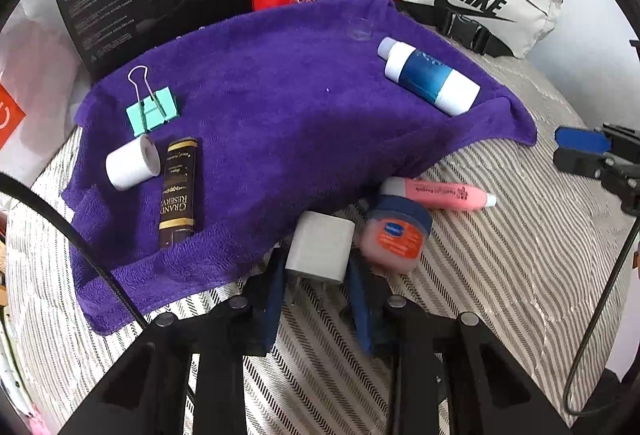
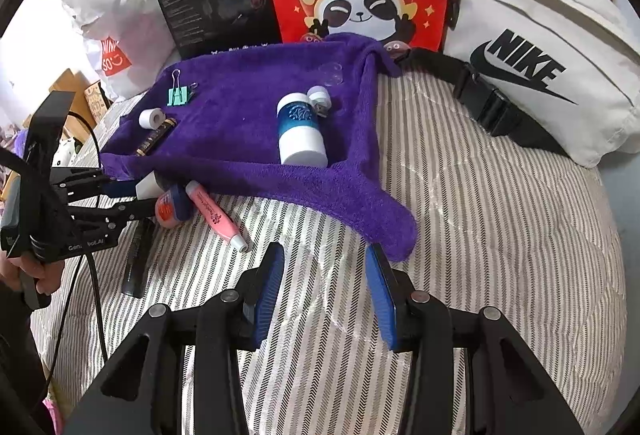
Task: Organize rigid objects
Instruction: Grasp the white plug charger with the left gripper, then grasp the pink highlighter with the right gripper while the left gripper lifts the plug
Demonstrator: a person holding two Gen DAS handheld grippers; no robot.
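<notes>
White charger block [image 1: 320, 250] sits clamped between the pads of the left hand-held gripper [image 1: 318, 275] at the purple towel's [image 1: 280, 107] near edge on the striped bed, apparently mid-carry, needing placement among the towel's items, while the right hand-held gripper [image 2: 326, 287] hangs open and empty.

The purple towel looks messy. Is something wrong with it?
The purple towel lies rumpled and crooked, one corner trailing off toward the right claw. The blue-and-white bottle lies tipped on its side on it. Nothing spilled.
</notes>
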